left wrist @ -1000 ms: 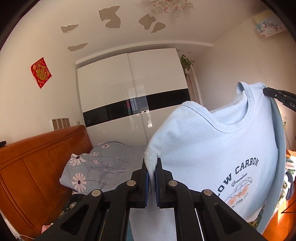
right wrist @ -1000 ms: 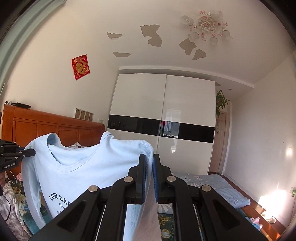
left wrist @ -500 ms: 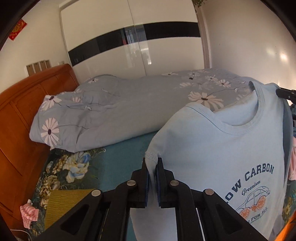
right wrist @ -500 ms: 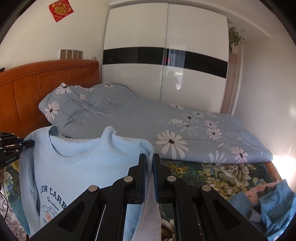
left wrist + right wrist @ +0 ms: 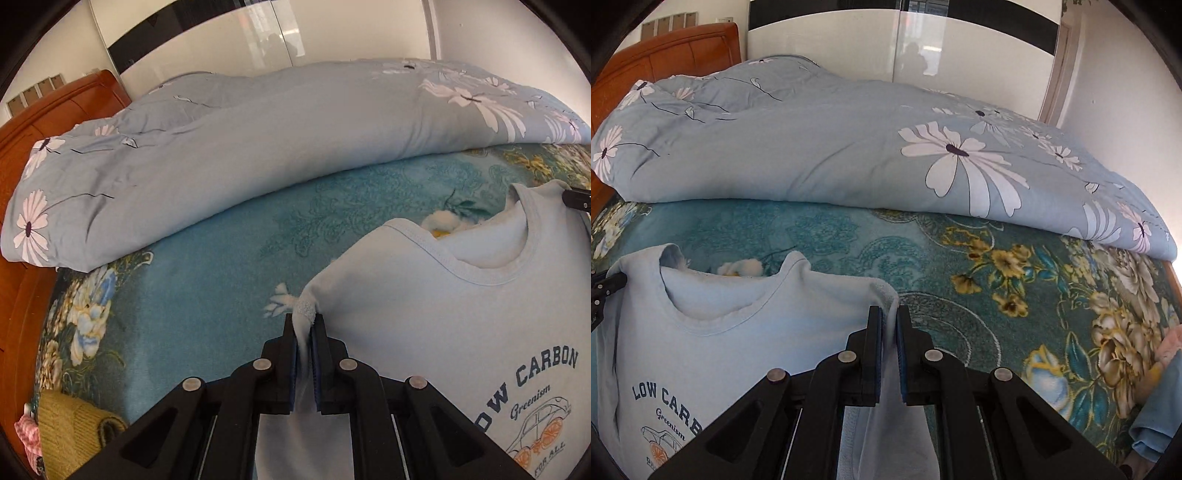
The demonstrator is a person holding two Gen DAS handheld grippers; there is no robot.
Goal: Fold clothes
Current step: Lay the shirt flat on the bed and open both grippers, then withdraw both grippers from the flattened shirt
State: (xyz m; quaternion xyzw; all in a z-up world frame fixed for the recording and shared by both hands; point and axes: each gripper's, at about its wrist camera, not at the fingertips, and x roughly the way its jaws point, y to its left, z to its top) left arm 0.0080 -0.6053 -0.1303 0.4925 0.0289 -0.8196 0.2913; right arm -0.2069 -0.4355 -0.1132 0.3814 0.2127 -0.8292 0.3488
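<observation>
A light blue T-shirt [image 5: 461, 332] with a "LOW CARBON" car print hangs spread between my two grippers, front facing me. My left gripper [image 5: 303, 325] is shut on one shoulder of the shirt. My right gripper [image 5: 889, 317] is shut on the other shoulder of the T-shirt [image 5: 701, 354]. The right gripper's tip shows at the right edge of the left wrist view [image 5: 576, 199], and the left gripper's tip at the left edge of the right wrist view [image 5: 605, 286]. The shirt is held above the teal floral bedspread [image 5: 221, 266]. Its lower hem is out of view.
A folded grey-blue quilt with white daisies [image 5: 831, 147] lies along the far side of the bed. A wooden headboard [image 5: 55, 107] stands at the left. A yellow-green cloth [image 5: 70, 432] lies at the near left, and more clothes [image 5: 1160, 402] at the right edge.
Both grippers have tipped downward with the shirt. The view swung from ceiling and wardrobe to the bed. The shirt now sits lower, close over the bedspread. Both grips are unchanged.
</observation>
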